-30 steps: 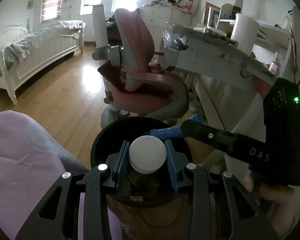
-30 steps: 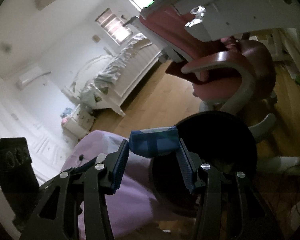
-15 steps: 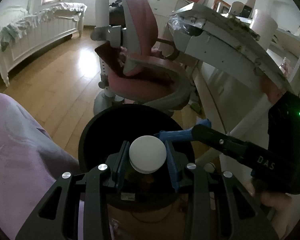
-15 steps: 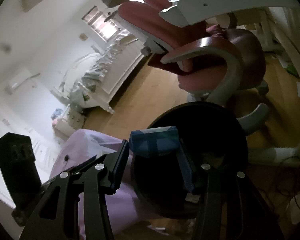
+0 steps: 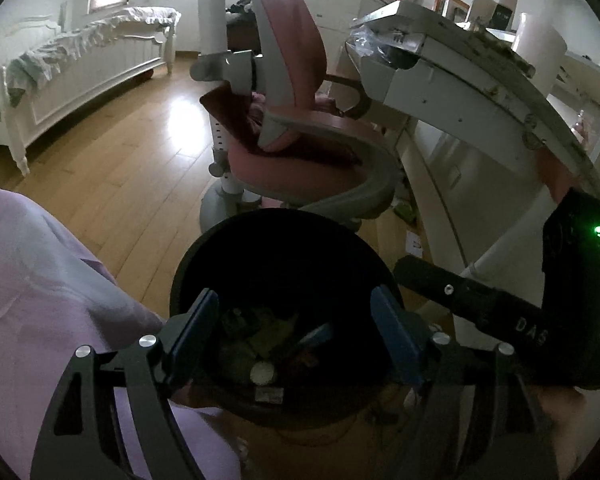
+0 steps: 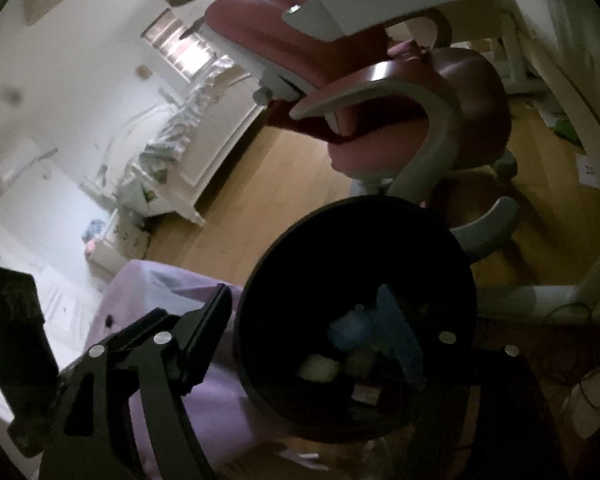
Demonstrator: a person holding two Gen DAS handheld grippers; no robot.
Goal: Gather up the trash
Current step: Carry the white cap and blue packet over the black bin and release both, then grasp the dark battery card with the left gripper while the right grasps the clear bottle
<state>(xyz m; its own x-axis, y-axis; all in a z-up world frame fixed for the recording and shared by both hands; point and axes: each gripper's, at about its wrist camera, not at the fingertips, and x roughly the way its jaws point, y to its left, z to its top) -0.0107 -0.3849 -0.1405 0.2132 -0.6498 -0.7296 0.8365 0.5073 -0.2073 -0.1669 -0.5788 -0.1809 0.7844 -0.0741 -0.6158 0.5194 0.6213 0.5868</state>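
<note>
1. Left gripper (image 5: 296, 326): I see its jaws spread wide and empty, hanging over the mouth of the black bin (image 5: 236, 240)
2. Down in the bin, a round white lid (image 5: 262, 373) lies on dark scraps, and a blue packet (image 6: 350, 330) lies beside a pale lump
3. Right gripper (image 6: 312, 328): jaws wide too, holding nothing, its blue-padded finger inside the rim
4. Pink chair (image 5: 296, 136) stands behind the bin

white letters "DAS" on the black body of the right tool (image 5: 396, 280)
</note>
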